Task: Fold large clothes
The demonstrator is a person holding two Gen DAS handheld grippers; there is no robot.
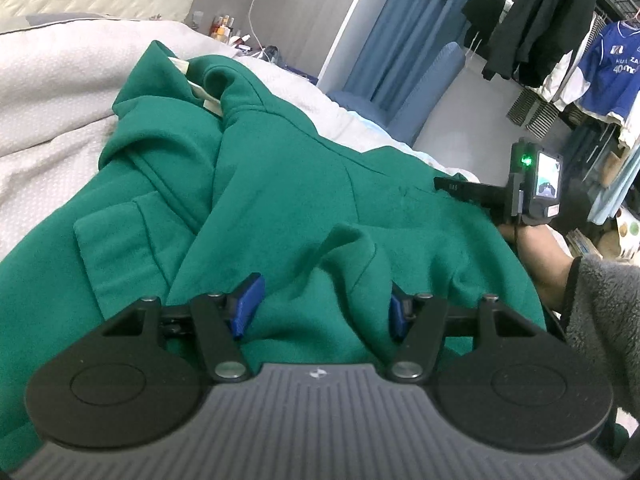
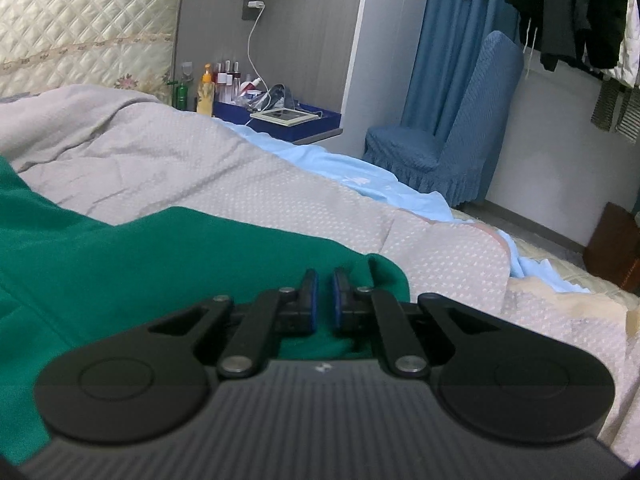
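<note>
A green hoodie [image 1: 280,184] lies spread across a grey quilt [image 2: 200,168] on a bed, its hood end pointing away toward the headboard and its body rumpled into soft ridges, with a folded flap lying on its left part. It appears to be laid out flat this way so that its edges can be caught and folded over. The left gripper [image 1: 320,308] sits low over the near part of the hoodie with its blue pads [image 1: 248,304] standing well apart; a raised ridge of green cloth lies between them, but the pads do not press on it, so it holds nothing. The right gripper [image 2: 323,300] is at the hoodie's right edge, where the green cloth meets the quilt. Its two fingers are drawn nearly together, with only a thin gap showing. Green cloth lies under and just ahead of them, yet whether any of it is pinched between the pads cannot be told from here. In the left view the right hand [image 1: 540,248], with a grey fleece sleeve [image 1: 604,320] at the wrist, holds that tool low beside the hoodie. A blue chair [image 2: 448,136] stands beyond the bed.
</note>
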